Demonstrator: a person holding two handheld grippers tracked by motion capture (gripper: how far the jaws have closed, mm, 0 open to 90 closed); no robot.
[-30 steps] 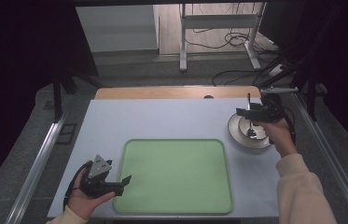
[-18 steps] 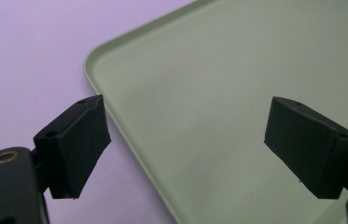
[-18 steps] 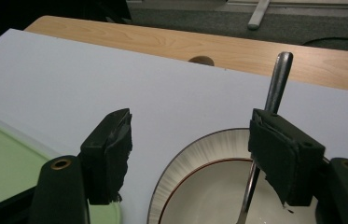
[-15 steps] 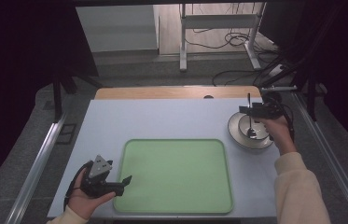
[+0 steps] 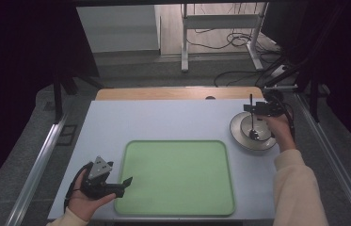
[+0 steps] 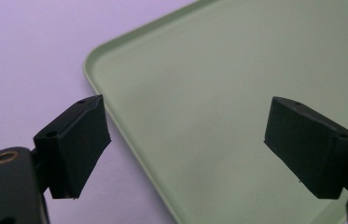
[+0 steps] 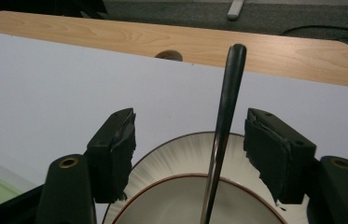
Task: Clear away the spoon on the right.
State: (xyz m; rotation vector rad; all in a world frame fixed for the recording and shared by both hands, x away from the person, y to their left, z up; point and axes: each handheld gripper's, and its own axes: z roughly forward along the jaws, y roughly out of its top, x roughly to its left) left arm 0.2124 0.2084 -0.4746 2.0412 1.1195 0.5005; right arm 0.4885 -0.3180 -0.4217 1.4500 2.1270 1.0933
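Observation:
A white bowl (image 5: 239,128) with a brown ring (image 7: 171,163) sits at the table's right side. A dark-handled spoon (image 5: 251,115) stands nearly upright in it, head down. My right gripper (image 5: 260,108) hovers over the bowl's far rim, open. In the right gripper view the spoon handle (image 7: 225,107) rises between the jaws of my right gripper (image 7: 190,126), nearer the right one, and touches neither. My left gripper (image 5: 127,181) rests at the left edge of the green tray (image 5: 178,179), open. In the left gripper view, my left gripper (image 6: 185,135) holds nothing over the tray (image 6: 237,93).
The pale table (image 5: 163,120) lies bare between tray and bowl. A wooden board (image 5: 173,93) with a round hole (image 7: 168,55) runs along the far edge. Metal rails (image 5: 41,160) flank the table. Cables and a stand sit on the floor beyond.
My right gripper has drifted slightly farther back and to the right over the bowl. The spoon stays upright in the bowl. My left gripper has not moved.

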